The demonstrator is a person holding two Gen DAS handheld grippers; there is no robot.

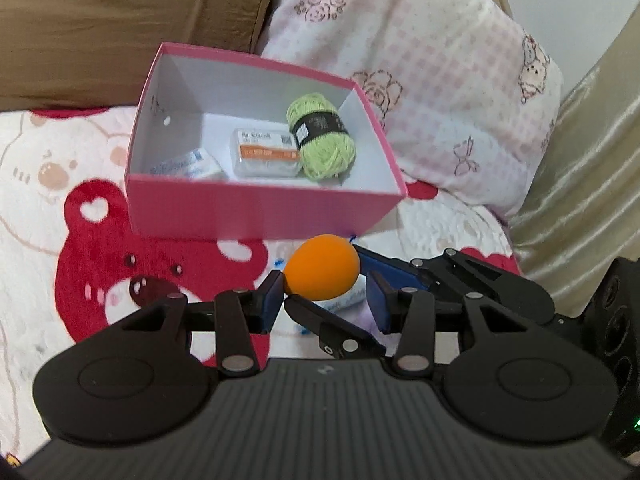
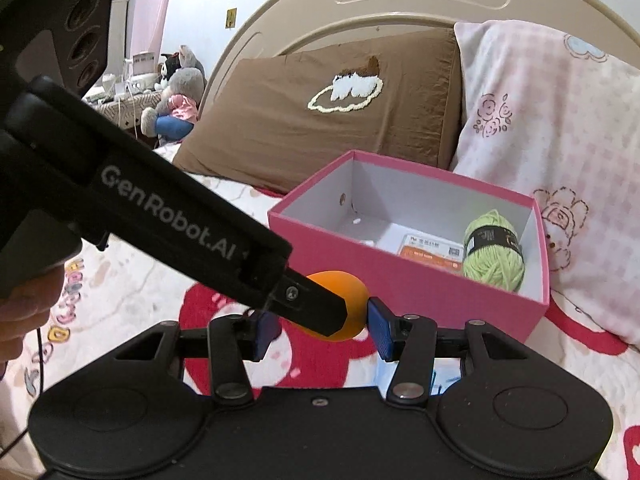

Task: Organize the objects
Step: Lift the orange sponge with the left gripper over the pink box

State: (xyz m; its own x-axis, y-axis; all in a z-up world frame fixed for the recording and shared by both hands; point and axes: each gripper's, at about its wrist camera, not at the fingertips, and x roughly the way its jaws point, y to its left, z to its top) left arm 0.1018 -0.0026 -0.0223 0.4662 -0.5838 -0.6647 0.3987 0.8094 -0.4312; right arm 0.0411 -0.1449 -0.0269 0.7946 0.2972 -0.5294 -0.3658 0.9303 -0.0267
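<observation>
The egg [image 1: 322,266] is up off the bed [image 1: 48,264], with both claws around it. Its long side lies across, left to right. My left claw [image 1: 325,282] is narrow and seems to hold the egg. My right claw [image 2: 322,320] touches it with one pad. The other pad is hidden, so I cannot tell if it grips. The box [image 1: 260,208] sits just ahead of the egg, with its near wall in the way. I think the egg must go up, over that wall and down beside the yarn [image 1: 322,136].
</observation>
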